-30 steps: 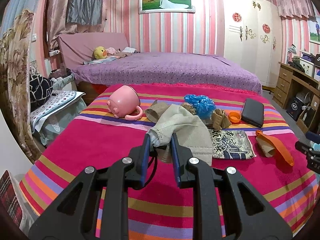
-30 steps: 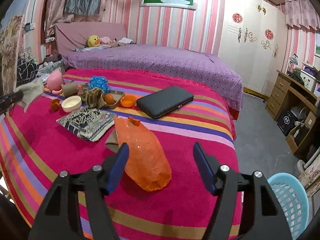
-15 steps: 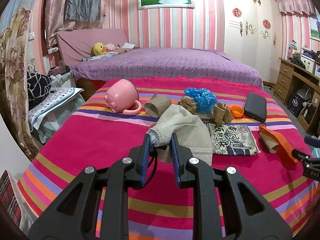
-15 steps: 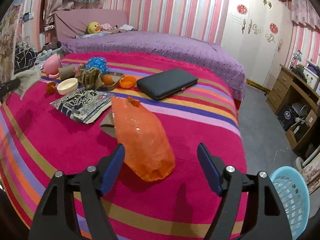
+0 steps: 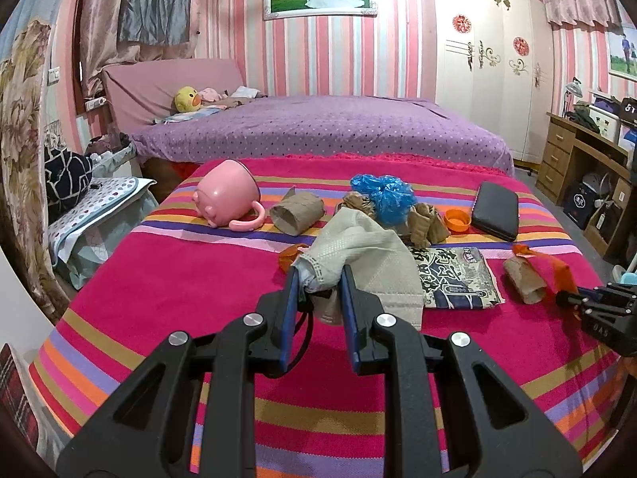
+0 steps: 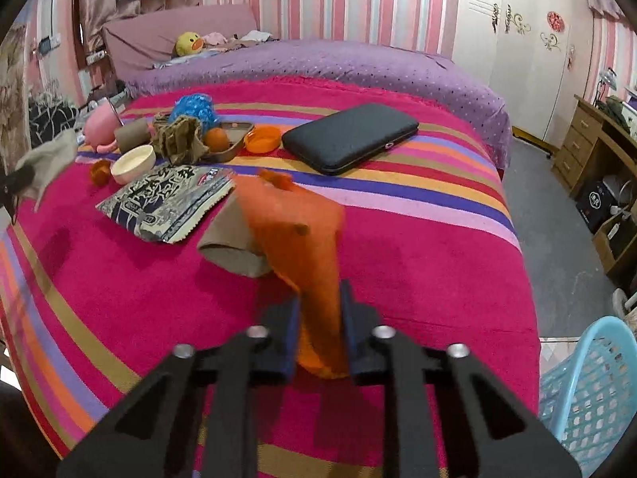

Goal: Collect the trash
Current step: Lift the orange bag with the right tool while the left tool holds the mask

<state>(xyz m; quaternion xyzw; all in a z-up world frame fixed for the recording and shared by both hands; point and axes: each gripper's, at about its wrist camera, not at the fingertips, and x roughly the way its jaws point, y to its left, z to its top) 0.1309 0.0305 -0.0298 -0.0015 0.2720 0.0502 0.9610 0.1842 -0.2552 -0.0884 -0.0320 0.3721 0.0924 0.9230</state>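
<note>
- The right gripper (image 6: 318, 310) points steeply down at the striped pink bedspread (image 6: 418, 263); its jaws have just been closing and now clench the near end of a crumpled orange plastic bag (image 6: 298, 239).
- The orange plastic bag rises from between the blue pads and leans away from the camera, blurred, its far end over a brown cardboard tube (image 6: 231, 243) that lies on the bedspread just left of it.
- The left gripper (image 5: 318, 290) tilts gently down, its jaws pinched on a bunched corner of a beige woven cloth bag (image 5: 366, 251), which hangs open behind the pads, clear of the bedspread.
- Left of the orange bag lies a flat printed snack packet (image 6: 167, 203) with large black and white Chinese characters; I cannot read them.
- Beyond the packet sit a cream bowl (image 6: 133, 163), a crumpled blue plastic bag (image 6: 195, 107), an orange fruit (image 6: 217, 139) in a brown tray and an orange lid (image 6: 262, 139).
- A black zipped case (image 6: 350, 137) lies beyond the orange bag, to its right.
- A light blue plastic basket (image 6: 589, 382) stands on the floor, well right of the orange bag.
</note>
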